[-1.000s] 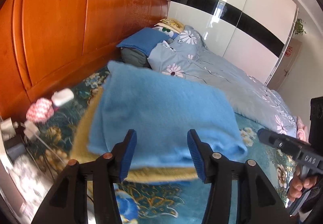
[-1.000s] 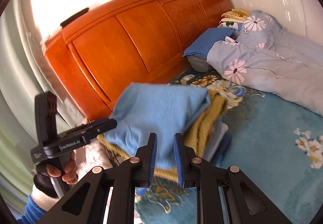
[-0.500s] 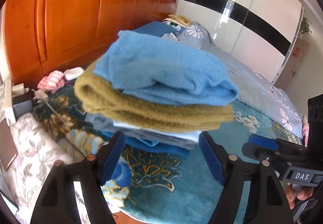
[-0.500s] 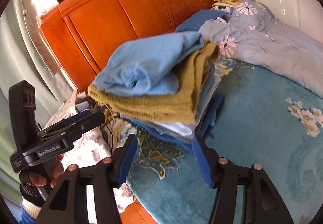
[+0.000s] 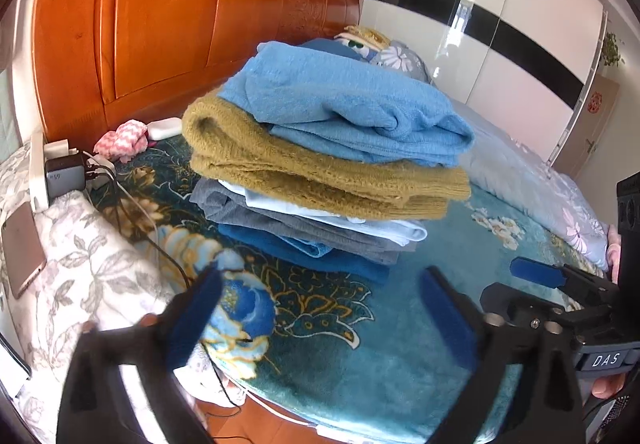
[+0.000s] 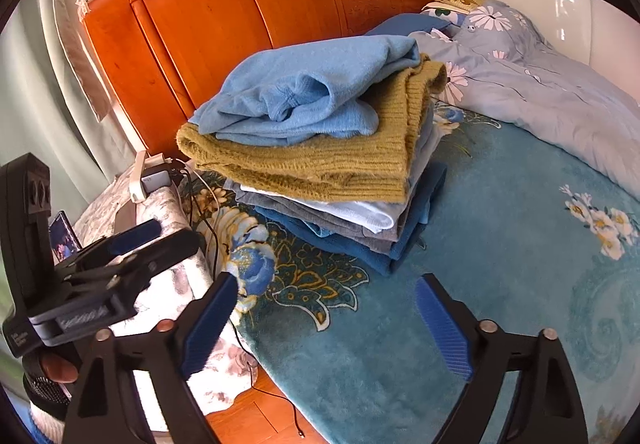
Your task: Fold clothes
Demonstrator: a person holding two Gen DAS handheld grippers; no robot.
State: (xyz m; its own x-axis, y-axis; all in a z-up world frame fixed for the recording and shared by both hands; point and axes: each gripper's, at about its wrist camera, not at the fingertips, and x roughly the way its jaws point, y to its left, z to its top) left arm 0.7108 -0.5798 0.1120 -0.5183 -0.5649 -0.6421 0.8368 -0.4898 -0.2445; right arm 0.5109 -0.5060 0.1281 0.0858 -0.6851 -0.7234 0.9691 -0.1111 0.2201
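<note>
The light-blue sweater (image 5: 344, 104), a second ago held up between the fingers, is now lying atop the stack of folded clothes (image 6: 320, 164), which is sitting on the teal floral blanket (image 6: 500, 244) just beyond both pairs of fingertips. The left gripper (image 5: 320, 308) and right gripper (image 6: 332, 308) are opening wide, nothing between their blue pads, having drawn back from the pile. White lettering reading "DAS" is showing on the right gripper's body (image 5: 604, 360).
</note>
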